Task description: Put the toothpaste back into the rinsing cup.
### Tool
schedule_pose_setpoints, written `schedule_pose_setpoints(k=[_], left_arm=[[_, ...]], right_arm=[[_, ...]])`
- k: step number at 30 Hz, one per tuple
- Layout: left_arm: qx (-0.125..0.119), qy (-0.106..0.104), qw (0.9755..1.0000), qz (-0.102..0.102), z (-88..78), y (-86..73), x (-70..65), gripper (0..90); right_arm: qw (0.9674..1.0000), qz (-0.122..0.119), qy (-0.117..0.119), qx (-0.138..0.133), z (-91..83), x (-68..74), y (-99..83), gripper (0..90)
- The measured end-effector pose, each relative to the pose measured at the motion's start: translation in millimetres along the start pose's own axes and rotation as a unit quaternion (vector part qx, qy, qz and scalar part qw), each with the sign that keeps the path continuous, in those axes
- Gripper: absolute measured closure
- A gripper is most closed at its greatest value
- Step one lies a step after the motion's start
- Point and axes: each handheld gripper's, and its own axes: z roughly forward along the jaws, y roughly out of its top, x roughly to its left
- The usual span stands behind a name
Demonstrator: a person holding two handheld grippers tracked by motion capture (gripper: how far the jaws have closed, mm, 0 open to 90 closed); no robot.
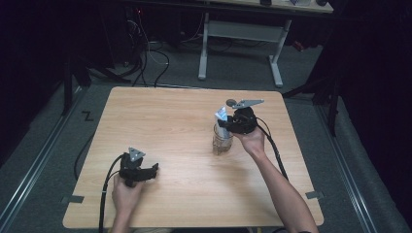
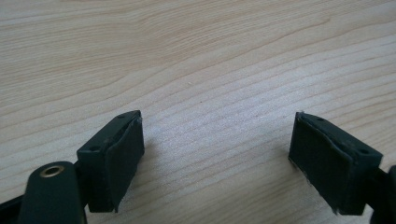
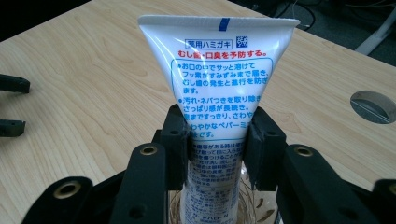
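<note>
A white toothpaste tube [image 3: 219,70] with blue and red print stands upright, crimped end up, in a clear glass [image 1: 222,141] right of the table's middle. My right gripper [image 3: 217,144] is shut on the tube's middle just above the glass rim [image 3: 175,205], both pads pressing its sides. In the high view the right gripper [image 1: 229,124] comes in from the right, with the tube [image 1: 220,115] poking up beside it. My left gripper [image 1: 154,171] rests low at the front left of the table, open with bare wood between its jaws [image 2: 217,158].
The wooden table [image 1: 170,121] has a round grey cable hole [image 3: 376,106] at its far side behind the glass. A white-legged desk [image 1: 243,29] and loose cables stand on the floor beyond. The left gripper's jaw tips [image 3: 11,105] show far left in the right gripper view.
</note>
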Motion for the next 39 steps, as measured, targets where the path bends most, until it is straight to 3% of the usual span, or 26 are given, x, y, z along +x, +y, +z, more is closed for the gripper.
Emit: schedule_pose_setpoints(k=[24, 39], left_arm=[[0.000, 0.000, 1.0000, 0.000, 0.0, 0.0, 0.0, 18.0], [0.000, 0.000, 1.0000, 0.000, 0.0, 0.0, 0.0, 18.0]], right_arm=[[0.9999, 0.000, -0.002, 0.011, 1.7, 1.3, -9.2, 63.4], [0.9997, -0.013, -0.005, 0.019, 1.0, 3.7, -14.5, 62.6]])
